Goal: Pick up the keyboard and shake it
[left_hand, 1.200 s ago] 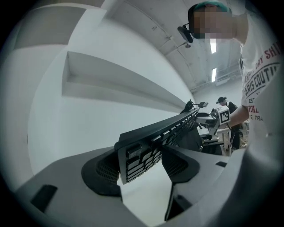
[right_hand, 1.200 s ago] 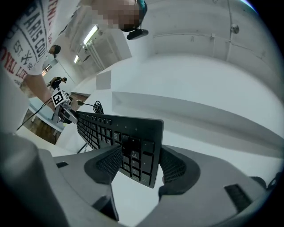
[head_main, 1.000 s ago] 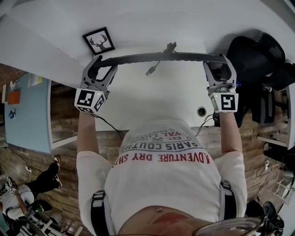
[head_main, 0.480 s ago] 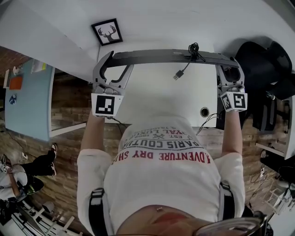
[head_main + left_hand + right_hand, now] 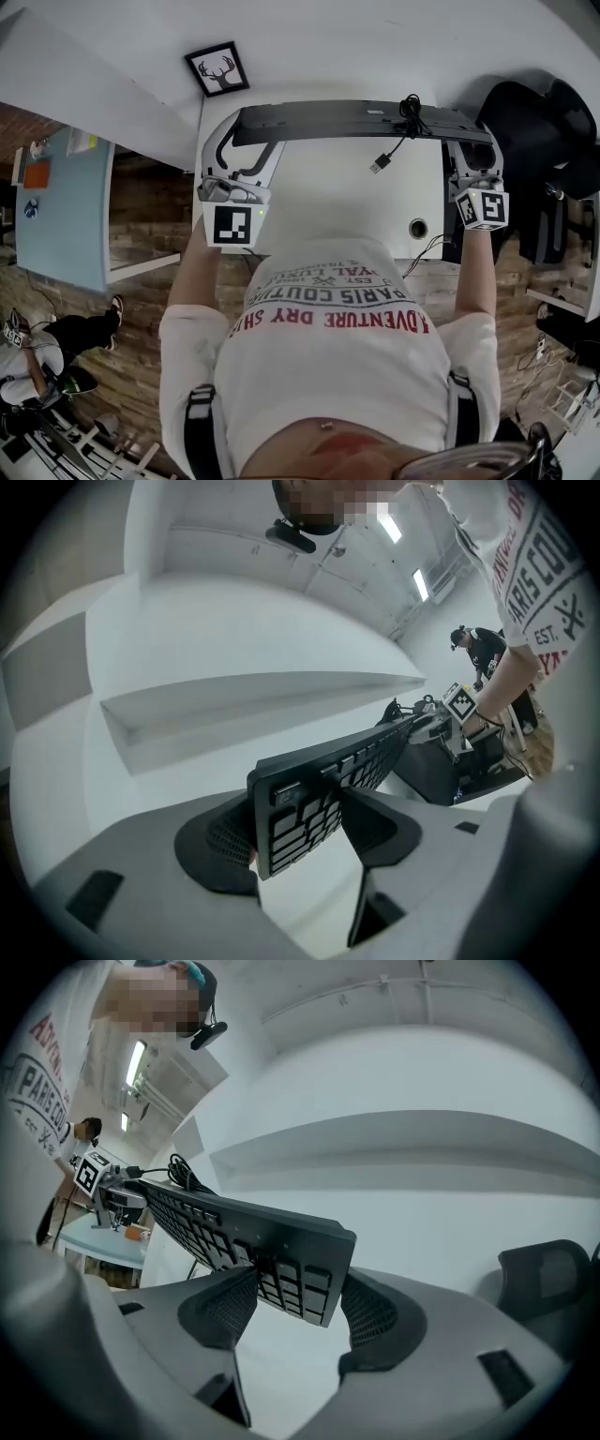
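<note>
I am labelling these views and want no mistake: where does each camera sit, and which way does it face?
Head view: on the person's head, facing steeply down at the desk; shows shirt, forearms, left gripper and right gripper.
Left gripper view: on the left gripper, facing along its jaws, shut on the keyboard at one end; shows shirt.
Right gripper view: on the right gripper, facing along its jaws, shut on the other end; shows shirt.
Shared: each gripper view shows the opposite gripper.
</note>
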